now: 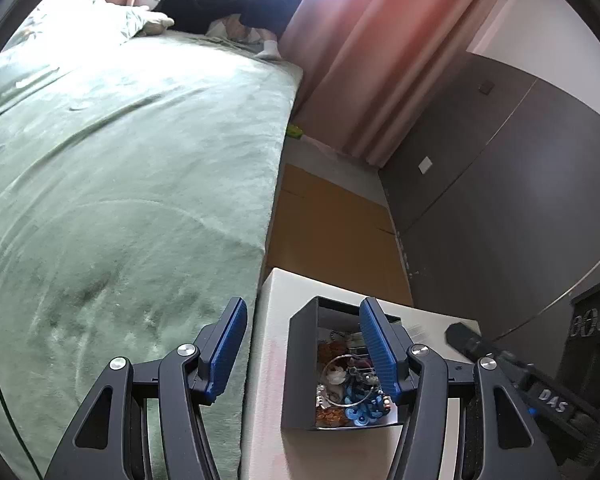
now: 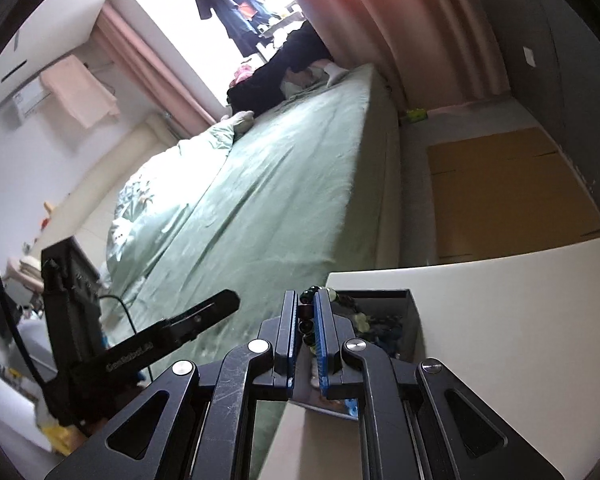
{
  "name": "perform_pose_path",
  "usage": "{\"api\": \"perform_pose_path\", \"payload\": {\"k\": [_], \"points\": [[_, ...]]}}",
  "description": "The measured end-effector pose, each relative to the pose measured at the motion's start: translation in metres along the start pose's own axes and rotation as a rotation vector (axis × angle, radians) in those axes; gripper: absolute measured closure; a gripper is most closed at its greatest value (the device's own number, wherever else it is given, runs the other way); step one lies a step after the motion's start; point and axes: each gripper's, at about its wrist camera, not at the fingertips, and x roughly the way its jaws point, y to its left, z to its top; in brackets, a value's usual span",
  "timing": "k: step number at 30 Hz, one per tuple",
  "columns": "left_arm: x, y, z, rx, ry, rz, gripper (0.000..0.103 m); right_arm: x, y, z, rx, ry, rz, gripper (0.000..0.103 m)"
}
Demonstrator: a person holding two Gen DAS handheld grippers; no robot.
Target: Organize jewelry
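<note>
My right gripper (image 2: 308, 320) is clamped on a string of dark beads (image 2: 307, 312) just above the dark jewelry box (image 1: 300, 360). My left gripper (image 1: 304, 348) stands wide apart, empty, its right finger (image 1: 376, 344) over the box on the white table (image 1: 268, 360) beside the green bed (image 1: 140, 180).

Left hand-held gripper (image 1: 302, 346) black, blue ribbed pads, silver screws, right hand-held gripper (image 2: 307, 334) alike, scuffed
</note>
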Motion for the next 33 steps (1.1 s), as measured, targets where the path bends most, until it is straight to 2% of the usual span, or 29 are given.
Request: {"api": "perform_pose_path", "payload": {"k": [2,3,4,6,8,10,15,18,23,25,29,31,33], "points": [[0.001,-0.001,0.000,0.006,0.005,0.002,0.043,0.007,-0.009,-0.001,0.024,0.035,-0.046,0.082],[0.002,-0.002,0.000,0.010,0.007,0.004,0.043,0.007,-0.015,-0.001,0.039,0.036,-0.064,0.072],[0.002,-0.003,0.000,0.013,0.008,0.004,0.043,0.004,-0.021,-0.002,0.055,0.030,-0.082,0.067],[0.002,-0.005,-0.001,0.017,0.009,0.002,0.043,-0.001,-0.027,-0.001,0.069,0.024,-0.094,0.066],[0.002,-0.008,-0.002,0.024,0.010,0.002,0.043,-0.007,-0.031,-0.001,0.077,0.026,-0.101,0.061],[0.002,-0.011,-0.004,0.036,0.012,0.005,0.043,-0.013,-0.035,-0.001,0.082,0.018,-0.117,0.042],[-0.003,-0.022,-0.011,0.075,0.022,0.018,0.043,-0.025,-0.039,-0.003,0.085,0.032,-0.130,0.039],[-0.008,-0.029,-0.016,0.111,0.019,0.041,0.039,-0.033,-0.042,-0.006,0.084,0.041,-0.156,0.038],[-0.018,-0.041,-0.024,0.152,0.005,0.040,0.023,-0.050,-0.048,-0.013,0.069,0.059,-0.202,0.036],[-0.024,-0.049,-0.028,0.178,0.000,0.038,0.020,-0.060,-0.050,-0.016,0.063,0.059,-0.225,0.026],[-0.030,-0.067,-0.036,0.236,0.005,0.050,0.011,-0.083,-0.056,-0.019,0.071,0.045,-0.250,0.021],[-0.035,-0.075,-0.042,0.257,0.004,0.047,0.009,-0.092,-0.059,-0.020,0.081,0.033,-0.258,0.008],[-0.038,-0.082,-0.046,0.274,0.009,0.041,0.008,-0.102,-0.061,-0.022,0.086,0.021,-0.265,0.005]]}}
